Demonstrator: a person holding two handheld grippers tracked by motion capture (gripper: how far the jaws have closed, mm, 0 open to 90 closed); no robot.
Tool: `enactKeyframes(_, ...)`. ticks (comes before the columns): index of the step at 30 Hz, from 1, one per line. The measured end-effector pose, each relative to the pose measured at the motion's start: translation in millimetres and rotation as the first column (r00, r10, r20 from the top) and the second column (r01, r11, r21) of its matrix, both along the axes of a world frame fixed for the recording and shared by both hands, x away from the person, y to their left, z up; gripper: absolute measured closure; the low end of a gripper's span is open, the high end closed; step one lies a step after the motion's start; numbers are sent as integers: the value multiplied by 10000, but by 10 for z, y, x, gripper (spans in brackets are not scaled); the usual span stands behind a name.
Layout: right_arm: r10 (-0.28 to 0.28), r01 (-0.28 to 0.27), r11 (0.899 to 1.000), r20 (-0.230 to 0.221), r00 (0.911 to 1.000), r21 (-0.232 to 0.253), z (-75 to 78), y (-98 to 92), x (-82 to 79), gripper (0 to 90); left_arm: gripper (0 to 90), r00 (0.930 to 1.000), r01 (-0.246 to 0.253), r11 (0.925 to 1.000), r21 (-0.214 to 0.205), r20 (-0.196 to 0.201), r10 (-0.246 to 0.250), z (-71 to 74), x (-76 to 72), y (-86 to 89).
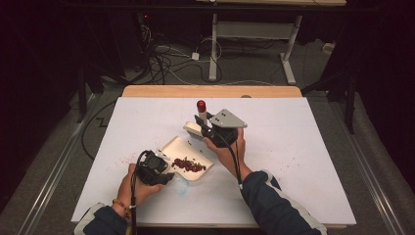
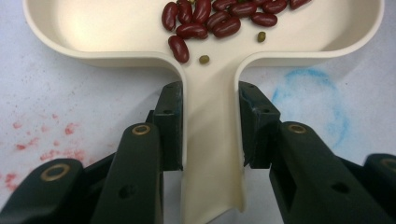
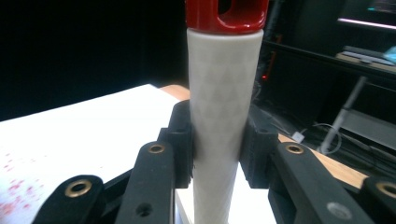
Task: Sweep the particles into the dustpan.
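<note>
Left gripper (image 1: 155,171) is clamped on the handle of the cream dustpan (image 1: 182,148). In the left gripper view the pads (image 2: 172,122) press both sides of the handle (image 2: 211,140), no gap. The pan sits on the white table (image 1: 293,147), near-centre. Its handle points toward the person and its wide mouth faces far-right.

Load: a pile of red beans (image 1: 188,164) on the near-right part of the pan floor. A couple of small green ones (image 2: 204,59) lie close to the handle throat.

Right gripper (image 1: 208,127) is clenched on the white brush handle with red cap (image 1: 201,106). In the right gripper view the handle (image 3: 224,107) stands between the jaws, gripped at mid-length, with the red cap (image 3: 226,14) above. Handle axis is close to upright, tilted slightly. The cream brush head (image 1: 194,129) hangs at its lower end, at the far edge of the pan. I can't tell whether it touches the rim.

The relation that matters: the brush head is far of the beans and the beans lie toward the near-right of the pan. Any sweep into the pan therefore runs from far toward near, along the pan's long axis, toward the left hand. The right hand is the nearer one to the open mouth; the left only anchors.

Likely risk: a brush held too high passes over the strays.

Red speckle stains (image 1: 128,157) mark the table left of the pan.
</note>
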State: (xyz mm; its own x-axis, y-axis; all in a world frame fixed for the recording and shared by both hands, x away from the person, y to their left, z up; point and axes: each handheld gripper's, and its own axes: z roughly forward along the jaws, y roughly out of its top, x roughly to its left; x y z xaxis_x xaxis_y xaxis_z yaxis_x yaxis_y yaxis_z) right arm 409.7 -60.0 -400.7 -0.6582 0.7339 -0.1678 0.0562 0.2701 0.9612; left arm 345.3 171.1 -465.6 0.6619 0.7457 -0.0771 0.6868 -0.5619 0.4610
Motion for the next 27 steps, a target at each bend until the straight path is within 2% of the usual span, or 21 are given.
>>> enactKeyframes(7, 406, -408, 9991, -109, 9991, -140, 5, 41, -4, 699, 637, 9999, -83, 9997, -233, -77, 81, -8, 2, 33)
enactKeyframes(11, 837, -845, 9961, -318, 9960, -236, 15, 48, -20, 697, 637, 9999, -81, 9995, -300, -99, 78, -12, 5, 44)
enactKeyframes(16, 1392, -1390, 9903, -651, 9881, 81, 42, 17, -105, 699, 637, 9999, -58, 9997, -235, -84, 56, -11, 5, 36)
enactKeyframes(19, 1606, -1600, 9870, -693, 9846, 134, 82, 4, -152, 699, 636, 10000, -52, 9998, -199, -65, 51, -10, 4, 34)
enactKeyframes(21, 1723, -1698, 9848, -773, 9820, 375, 125, -25, -168, 700, 636, 10000, -35, 9998, -177, -62, 34, -9, 4, 34)
enactKeyframes(22, 1816, -1779, 9827, -799, 9801, 516, 149, -44, -174, 700, 637, 9999, 140, 9999, -64, -89, -141, -5, 9, 41)
enactKeyframes(26, 1747, -1717, 9837, -590, 9828, 532, 216, -86, -207, 700, 637, 9997, 229, 9997, -52, -104, -230, -5, 12, 54)
enactKeyframes(27, 1672, -1646, 9848, -470, 9848, 549, 255, -127, -223, 699, 637, 9999, 98, 9999, -123, -40, -99, -10, 7, 45)
